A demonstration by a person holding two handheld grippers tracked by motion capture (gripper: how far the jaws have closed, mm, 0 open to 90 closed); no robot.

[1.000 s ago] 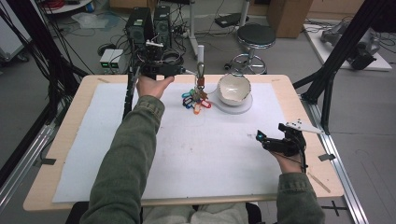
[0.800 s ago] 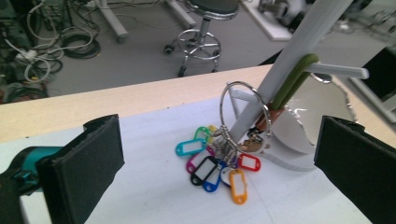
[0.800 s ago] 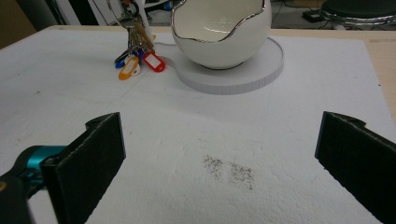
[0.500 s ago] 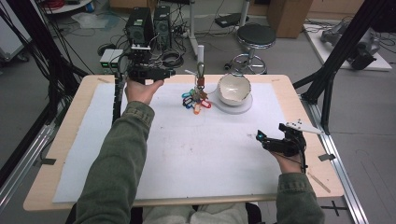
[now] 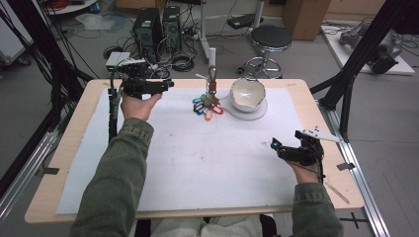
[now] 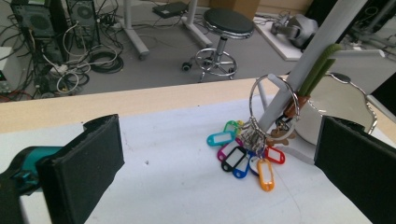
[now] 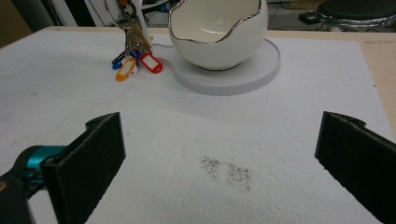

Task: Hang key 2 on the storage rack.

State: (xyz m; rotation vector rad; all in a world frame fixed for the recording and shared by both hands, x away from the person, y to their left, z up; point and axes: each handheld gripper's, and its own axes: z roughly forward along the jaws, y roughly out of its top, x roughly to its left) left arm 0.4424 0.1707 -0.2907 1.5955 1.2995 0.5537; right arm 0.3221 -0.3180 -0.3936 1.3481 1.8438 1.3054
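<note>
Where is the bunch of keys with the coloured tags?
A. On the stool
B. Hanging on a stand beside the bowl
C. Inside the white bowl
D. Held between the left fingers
B: the key ring hangs on an upright stand beside the white bowl.

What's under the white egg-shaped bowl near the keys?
The bowl sits on a round white base, which lies on the white mat. Whatever is beneath the base is covered.

Two tools: left tool [image 5: 165,85], right tool [image 5: 274,144]. One key bunch [image 6: 250,151], one eggshell bowl [image 5: 247,94], one round base [image 5: 258,111], one desk [image 5: 296,86].
</note>
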